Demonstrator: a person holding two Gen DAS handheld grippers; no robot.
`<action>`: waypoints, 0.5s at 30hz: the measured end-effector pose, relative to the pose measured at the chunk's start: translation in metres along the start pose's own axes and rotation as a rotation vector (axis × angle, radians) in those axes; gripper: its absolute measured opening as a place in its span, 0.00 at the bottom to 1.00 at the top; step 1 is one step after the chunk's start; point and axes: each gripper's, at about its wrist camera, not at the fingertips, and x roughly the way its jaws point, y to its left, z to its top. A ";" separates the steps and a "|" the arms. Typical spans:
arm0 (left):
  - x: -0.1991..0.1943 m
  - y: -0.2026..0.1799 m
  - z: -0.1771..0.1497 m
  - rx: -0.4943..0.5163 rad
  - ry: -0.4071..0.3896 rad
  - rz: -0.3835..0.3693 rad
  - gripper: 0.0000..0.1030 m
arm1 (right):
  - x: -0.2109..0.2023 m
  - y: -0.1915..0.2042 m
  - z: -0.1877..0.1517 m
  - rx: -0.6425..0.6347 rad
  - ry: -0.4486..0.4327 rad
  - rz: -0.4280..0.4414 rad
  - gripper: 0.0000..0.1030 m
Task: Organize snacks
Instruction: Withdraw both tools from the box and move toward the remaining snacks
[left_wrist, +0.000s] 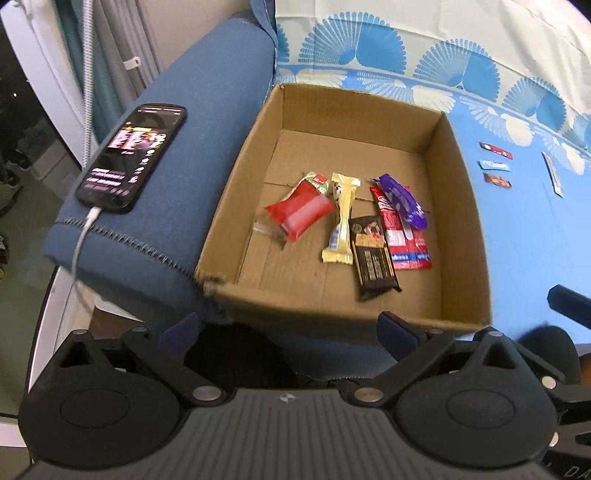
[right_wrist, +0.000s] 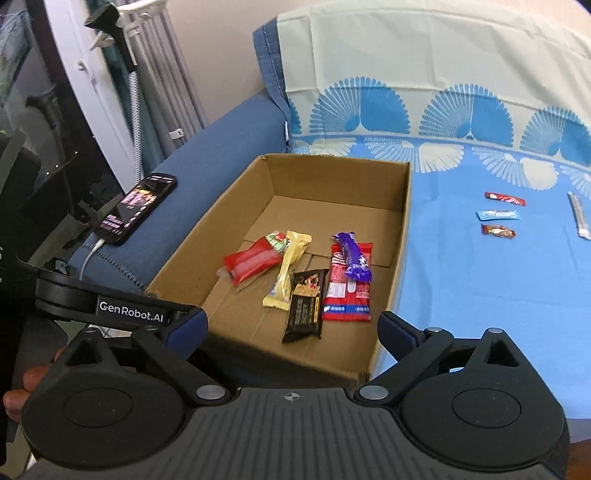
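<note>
Blue patterned sheet (right_wrist: 461, 280) fills right of frame; cardboard box (right_wrist: 402, 221) centre, beside it.
Left gripper (left_wrist: 286, 328), right gripper (right_wrist: 291, 328): jaws wide, empty, at bottom edge.
Five snacks (right_wrist: 306, 295) on box floor.
Loose snacks (right_wrist: 498, 215) upper right on sheet: likely next; approach low, centre jaws over one wrapper.

Five boxed snacks (right_wrist: 295, 280), four loose snacks (right_wrist: 496, 214)

Blue fan-print bedsheet (right_wrist: 461, 280) carries cardboard box (right_wrist: 400, 236); three small candies (right_wrist: 497, 215) and sachet (right_wrist: 578, 216) at its 3 o'clock.
</note>
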 end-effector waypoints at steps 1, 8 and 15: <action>-0.006 0.000 -0.006 0.000 -0.007 0.001 1.00 | -0.006 0.001 -0.003 -0.006 -0.006 -0.003 0.97; -0.043 -0.010 -0.032 0.012 -0.074 -0.003 1.00 | -0.047 0.006 -0.016 -0.018 -0.079 -0.025 0.99; -0.069 -0.018 -0.045 0.025 -0.146 0.014 1.00 | -0.074 0.009 -0.025 -0.027 -0.140 -0.027 0.99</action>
